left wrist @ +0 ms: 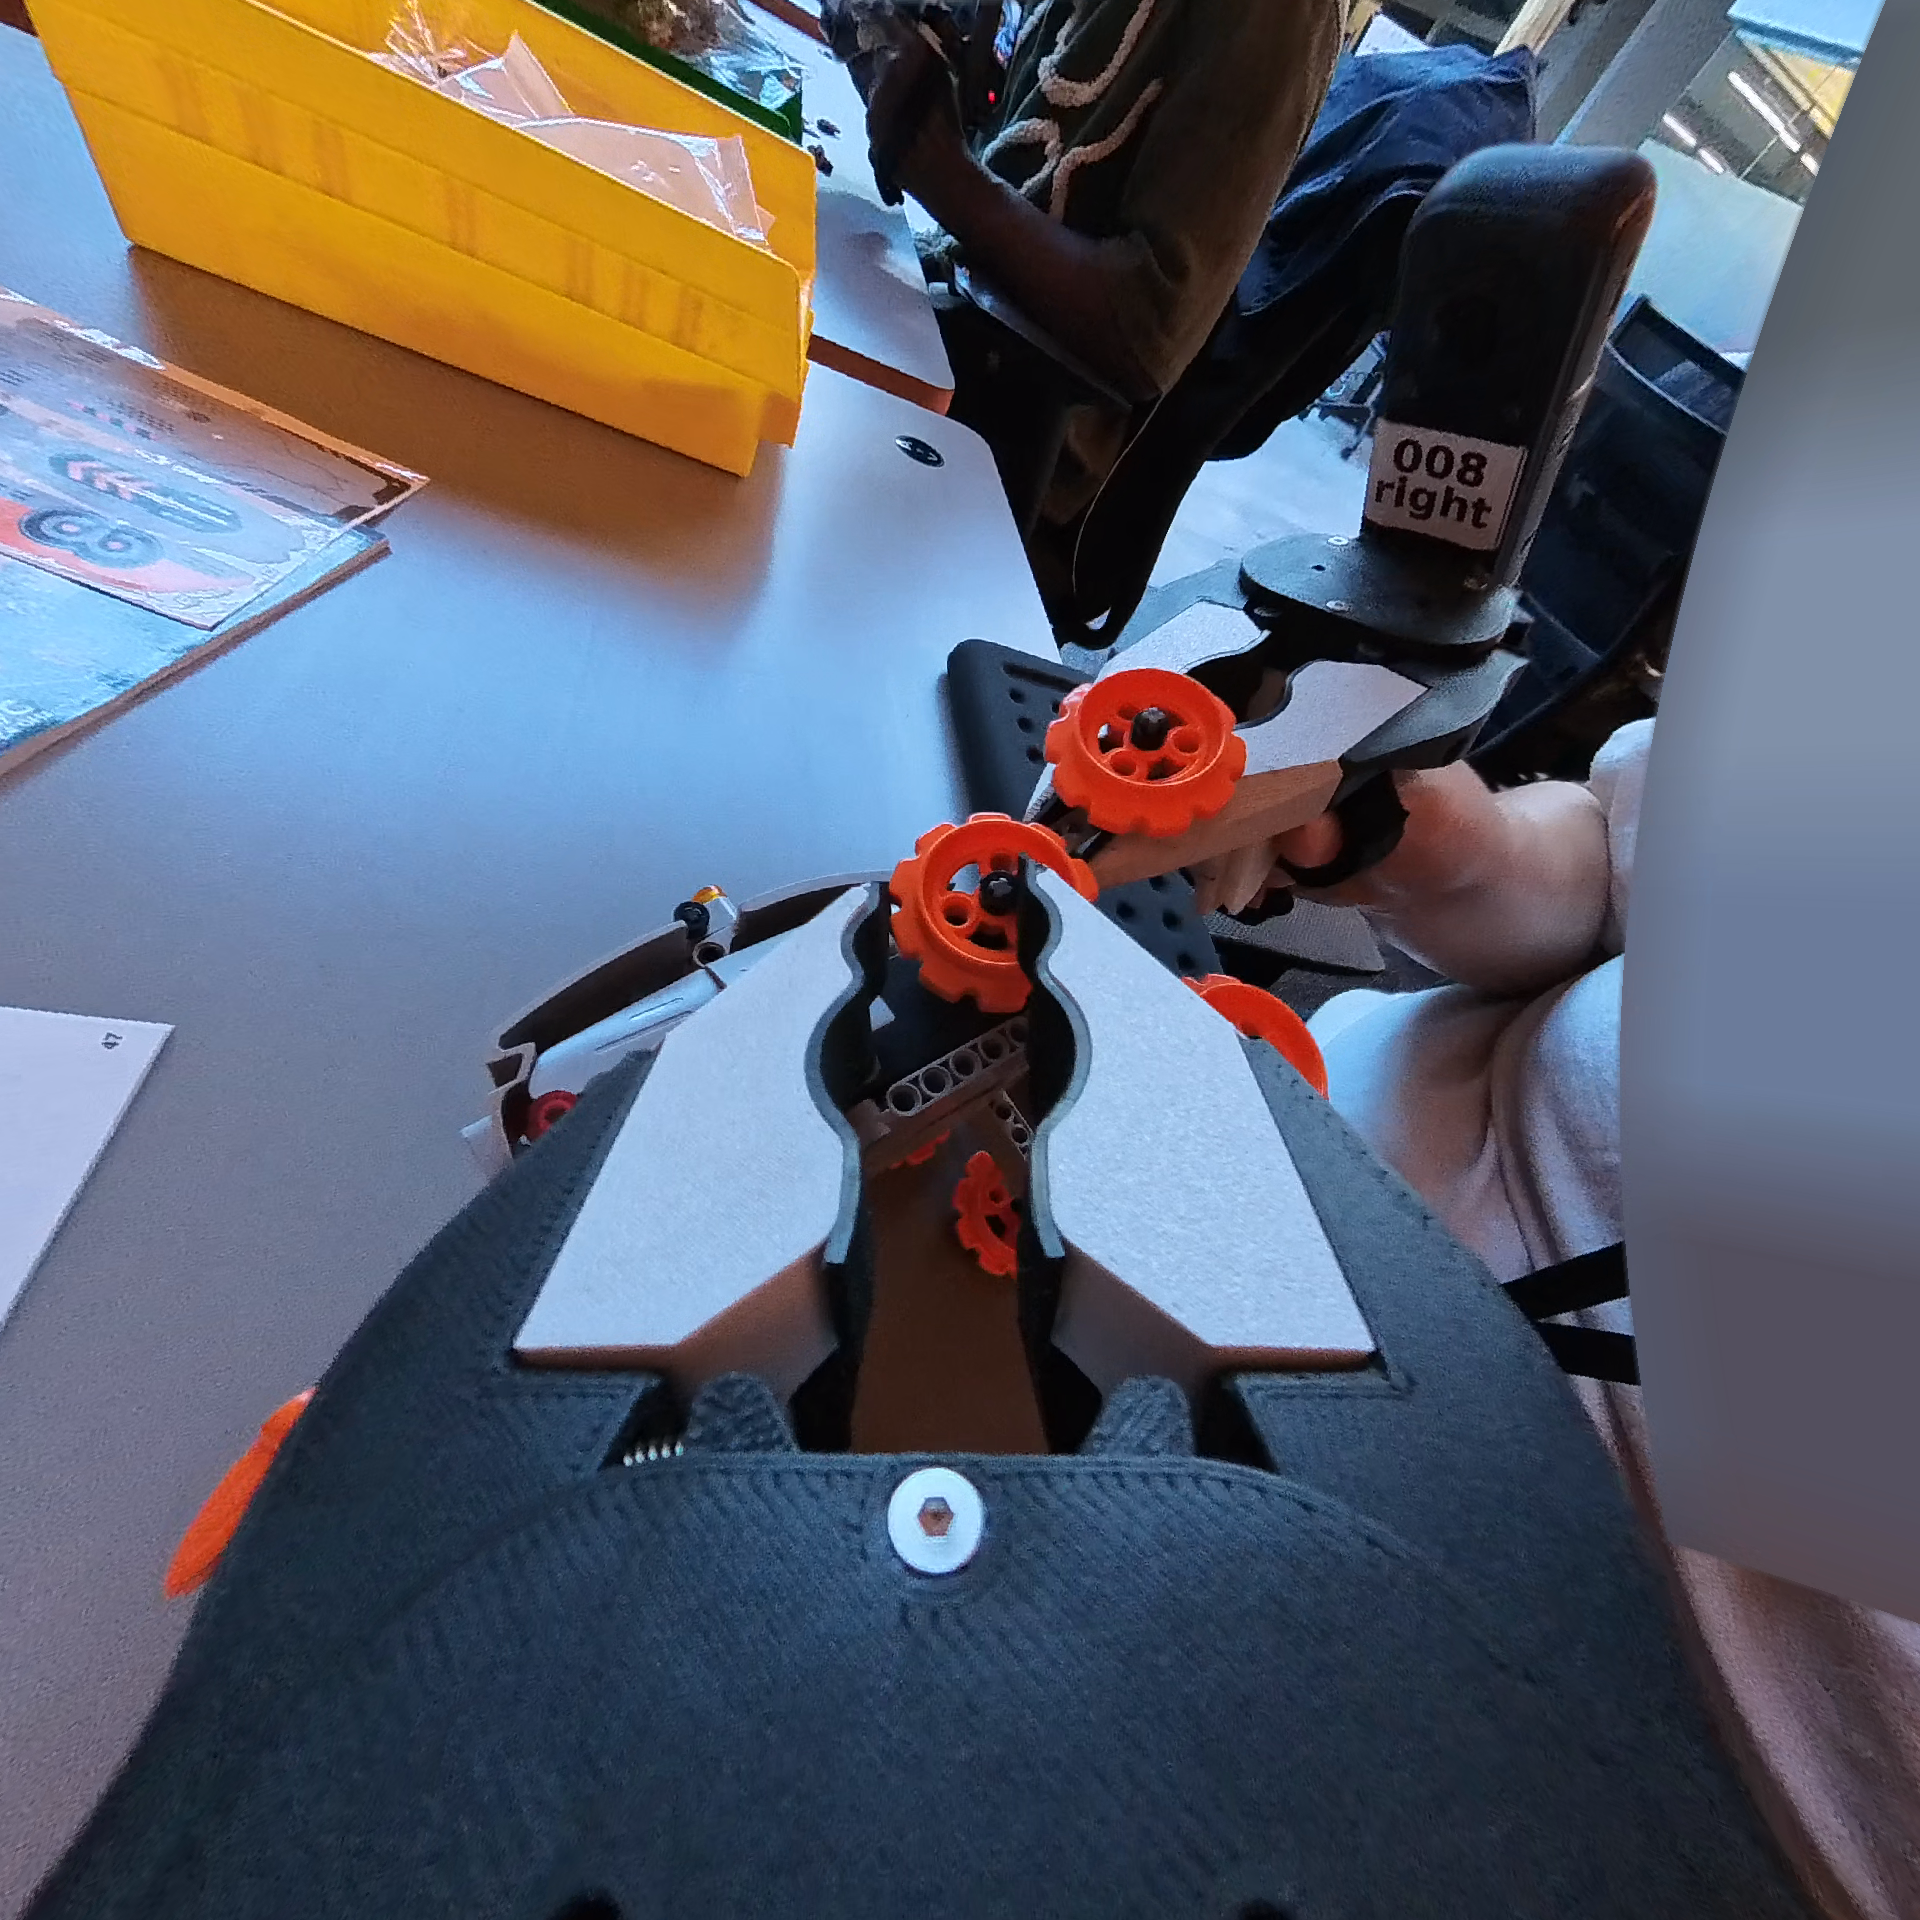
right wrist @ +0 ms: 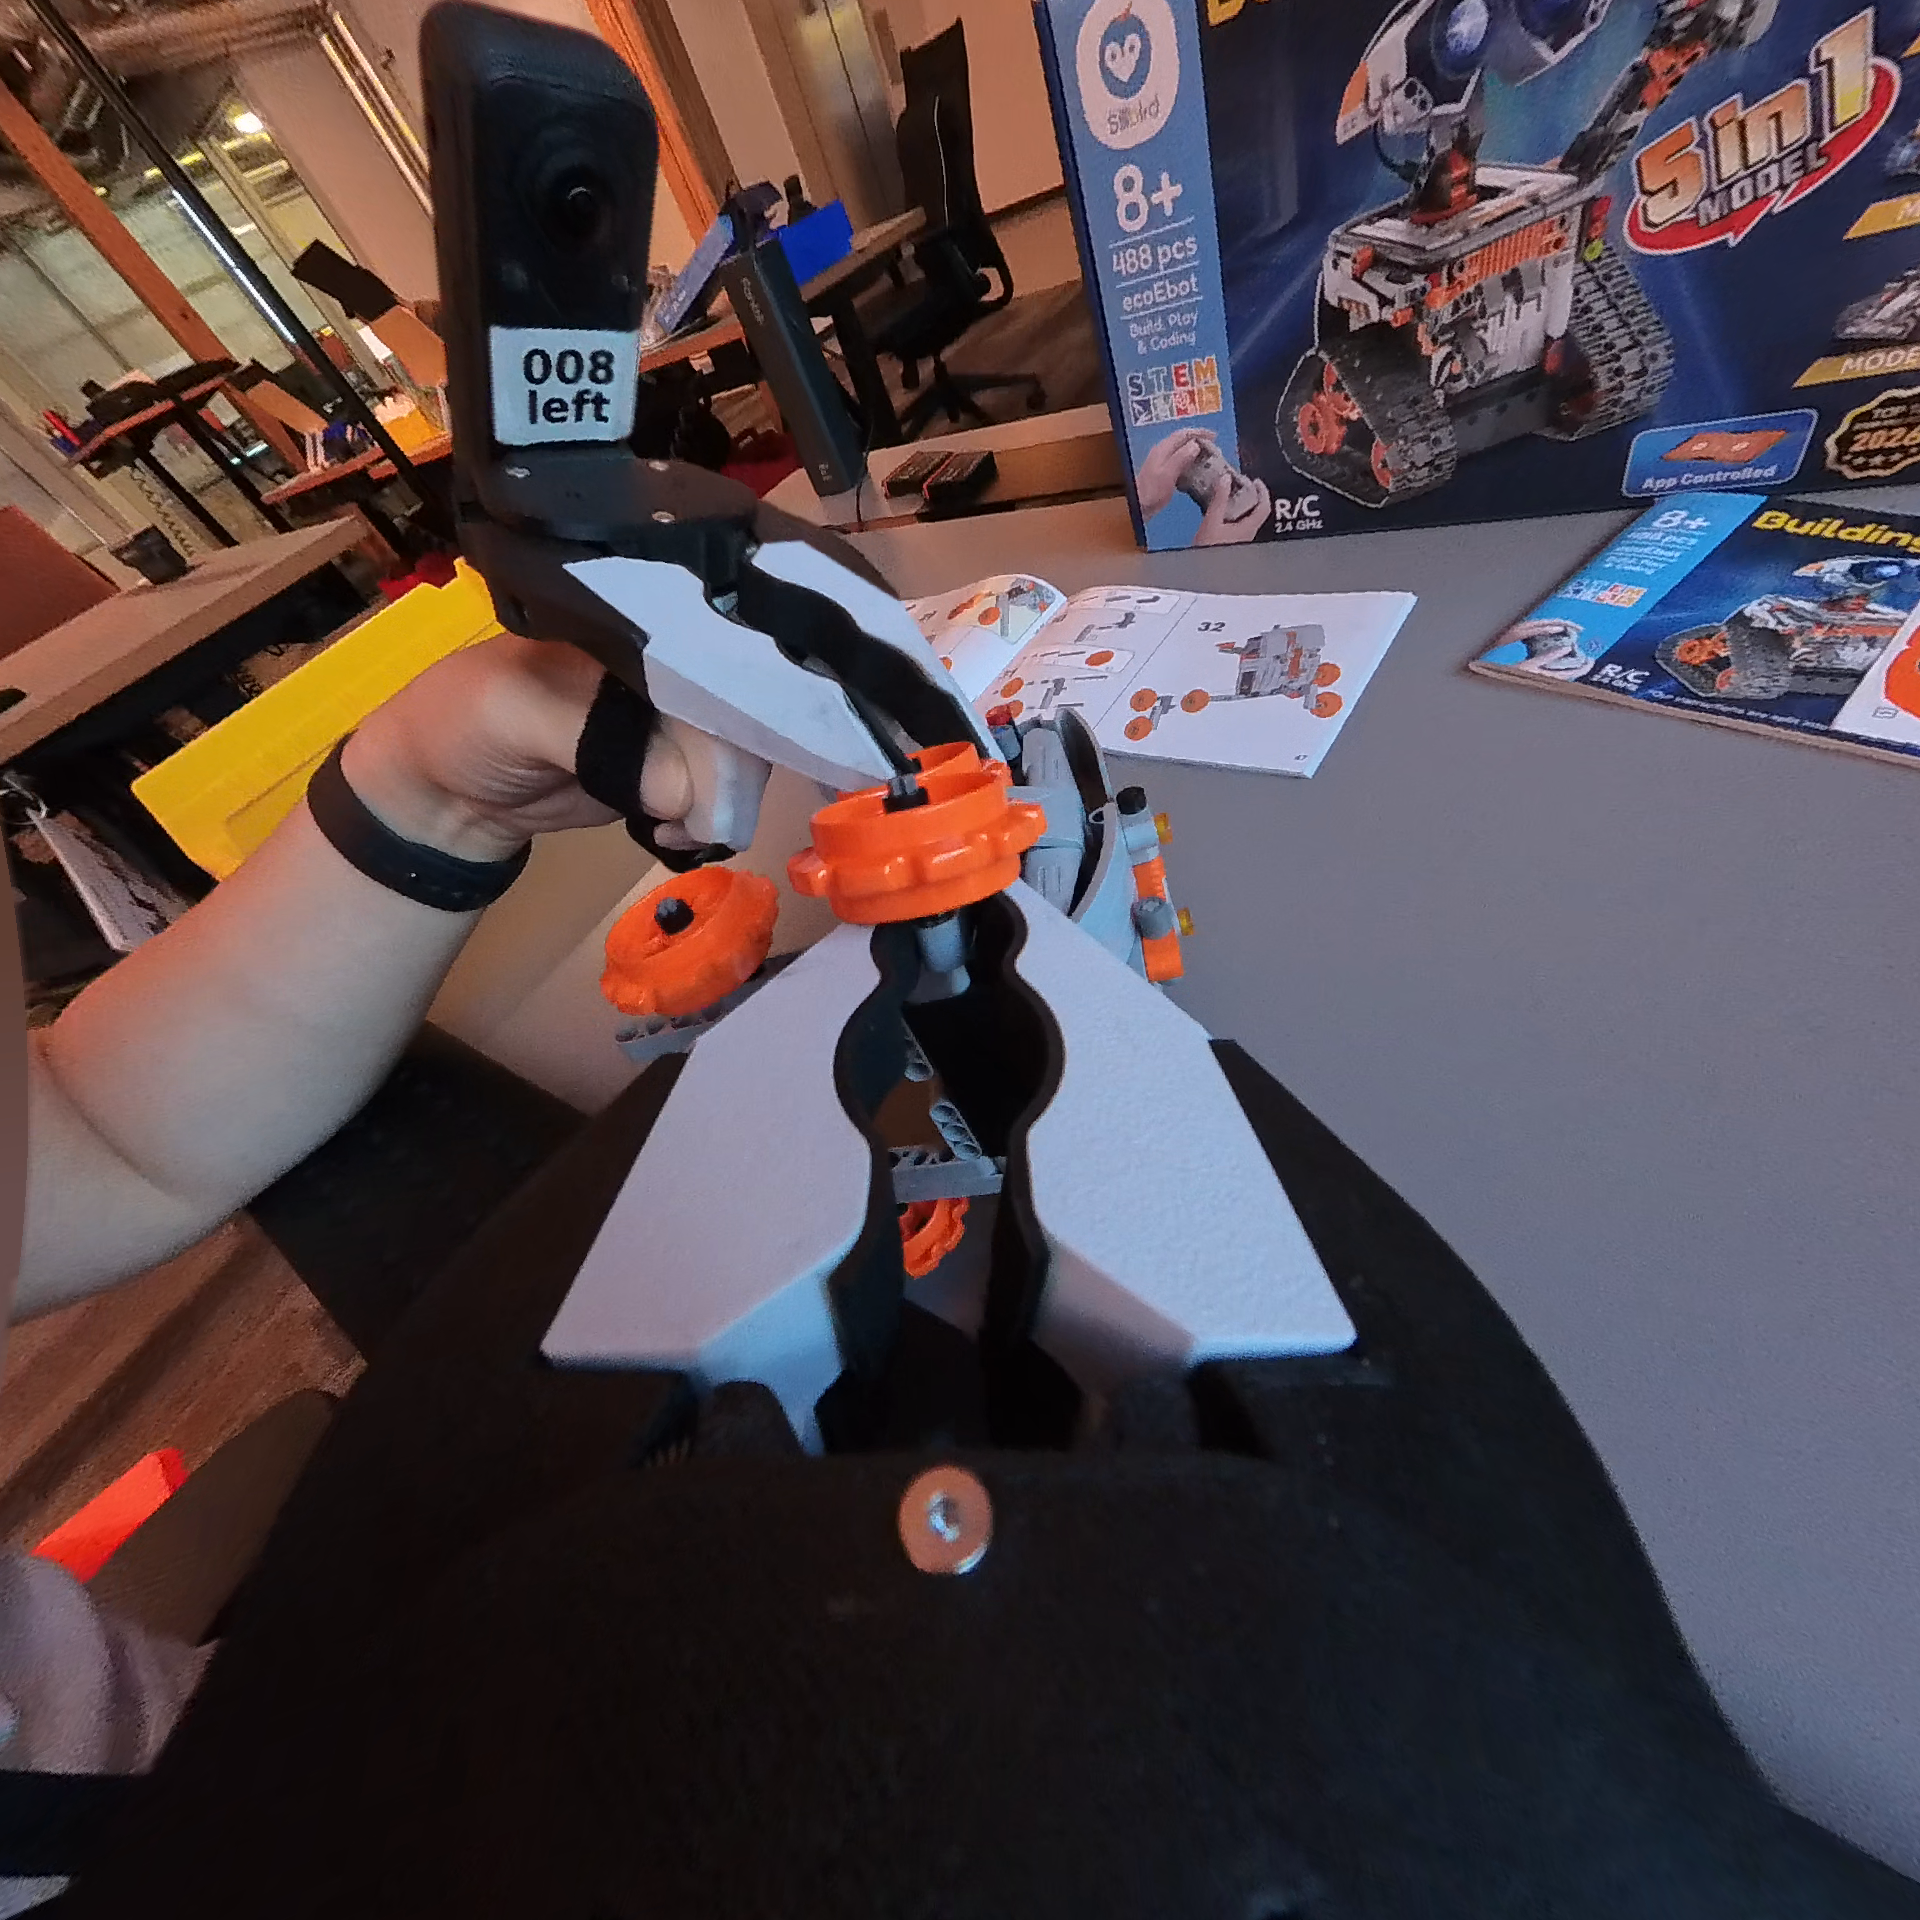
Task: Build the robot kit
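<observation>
Both claws clenched: left claw [left wrist: 971, 914] on an orange wheel [left wrist: 961, 920], right claw [right wrist: 935, 935] on its axle [right wrist: 940, 951].

Printed labels, box and booklets, wording not repeated here.
1 white label [right wrist: 566, 387] sits on the left gripper [right wrist: 899, 777] camera, another white label [left wrist: 1439, 494] on the right gripper [left wrist: 1051, 821]; a lettered blue box [right wrist: 1507, 260] stands at the tabletop [right wrist: 1507, 1039] far edge, beside an open booklet [right wrist: 1226, 675] and a blue booklet [right wrist: 1704, 634].

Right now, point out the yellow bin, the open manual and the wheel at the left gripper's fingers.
Yellow bin [left wrist: 436, 260]: left wrist view, its long side wall.
Open manual [right wrist: 1226, 665]: right wrist view, its right-hand page.
Wheel [left wrist: 971, 925]: left wrist view, its orange spoked face.
</observation>
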The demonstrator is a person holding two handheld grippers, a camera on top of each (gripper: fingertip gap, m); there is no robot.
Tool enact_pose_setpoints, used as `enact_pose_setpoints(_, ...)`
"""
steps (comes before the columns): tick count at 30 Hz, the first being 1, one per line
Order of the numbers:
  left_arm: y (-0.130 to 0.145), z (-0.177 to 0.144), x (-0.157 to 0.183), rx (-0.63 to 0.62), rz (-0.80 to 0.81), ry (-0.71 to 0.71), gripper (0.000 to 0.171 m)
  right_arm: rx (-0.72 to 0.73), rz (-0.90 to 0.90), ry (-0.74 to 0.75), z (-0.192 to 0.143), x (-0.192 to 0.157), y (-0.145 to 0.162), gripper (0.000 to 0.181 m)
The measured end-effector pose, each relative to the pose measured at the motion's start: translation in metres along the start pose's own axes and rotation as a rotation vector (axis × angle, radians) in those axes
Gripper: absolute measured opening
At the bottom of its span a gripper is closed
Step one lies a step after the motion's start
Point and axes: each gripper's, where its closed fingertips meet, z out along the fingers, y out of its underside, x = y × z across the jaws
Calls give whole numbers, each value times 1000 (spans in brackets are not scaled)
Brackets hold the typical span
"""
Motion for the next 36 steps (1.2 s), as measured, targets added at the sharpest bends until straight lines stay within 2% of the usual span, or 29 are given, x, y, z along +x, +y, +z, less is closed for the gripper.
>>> enact_pose_setpoints(12,-1,2,-1,14,-4,31,23,17,41,26,-2,-3,3,11)
enact_pose_setpoints(21,-4,10,4,5,22,0,23,132,148,-67,-10,6,3,8)
enact_pose_setpoints(26,-3,9,6,7,18,17,23,131,142,-53,-11,2,5,9)
enact_pose_setpoints(32,-4,11,7,20,-21,57,24,129,261,-88,-12,1,7,10)
enact_pose_setpoints(36,-4,12,6,20,-13,55,24,148,209,-79,-12,3,6,9)
